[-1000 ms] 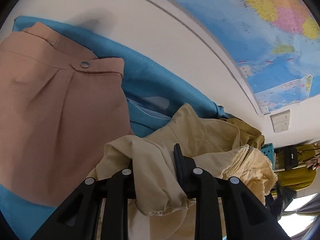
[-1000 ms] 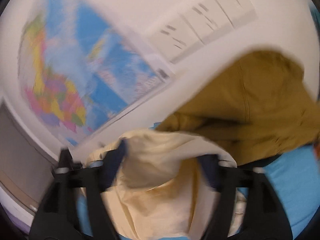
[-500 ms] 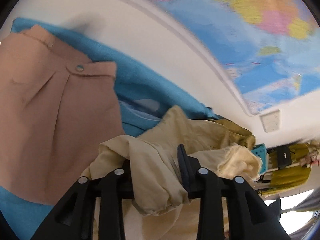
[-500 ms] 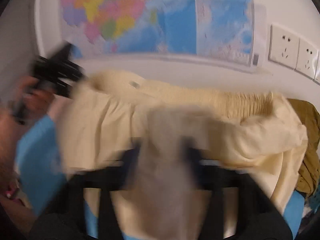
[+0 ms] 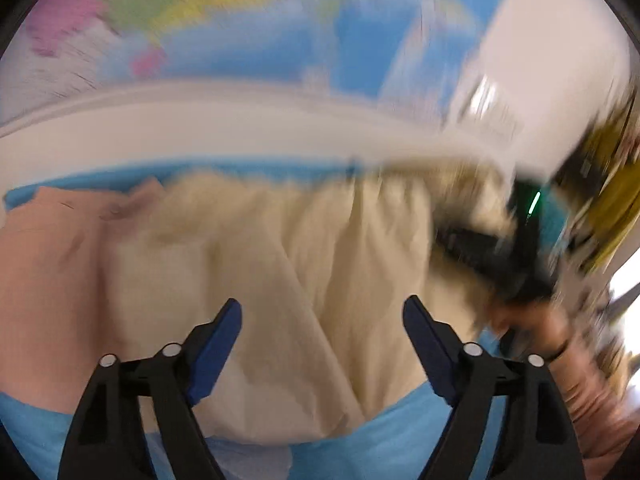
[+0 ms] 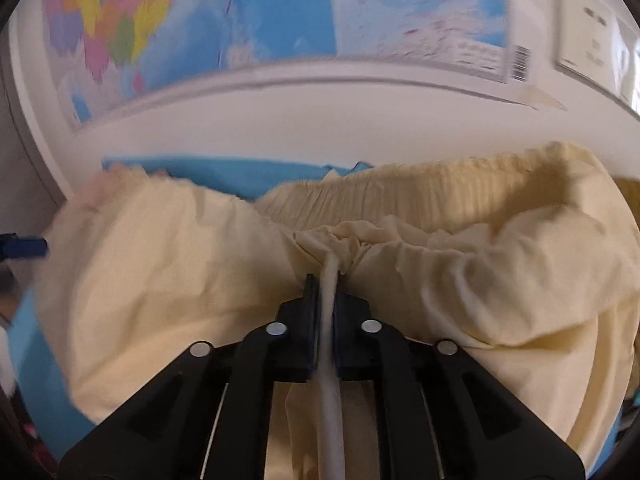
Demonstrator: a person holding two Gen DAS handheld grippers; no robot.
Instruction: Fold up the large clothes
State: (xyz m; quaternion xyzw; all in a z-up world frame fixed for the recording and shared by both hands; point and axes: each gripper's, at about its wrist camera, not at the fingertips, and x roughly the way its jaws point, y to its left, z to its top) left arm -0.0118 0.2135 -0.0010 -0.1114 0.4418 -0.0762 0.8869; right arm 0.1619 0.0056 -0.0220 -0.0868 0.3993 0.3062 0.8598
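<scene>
since the earlier frames the left gripper (image 5: pixel 322 316) has released the cream garment (image 6: pixel 168 264); its jaws have just been opening and stand wide apart, nothing pinched between them. the right gripper (image 6: pixel 327 280) has clamped onto a thin fold of the garment near its gathered waistband (image 6: pixel 420 196). the garment lies spread on the blue cover (image 6: pixel 224 178), below the wall map (image 6: pixel 260 16). a peach garment (image 5: pixel 48 264) lies left of the cream garment.
</scene>
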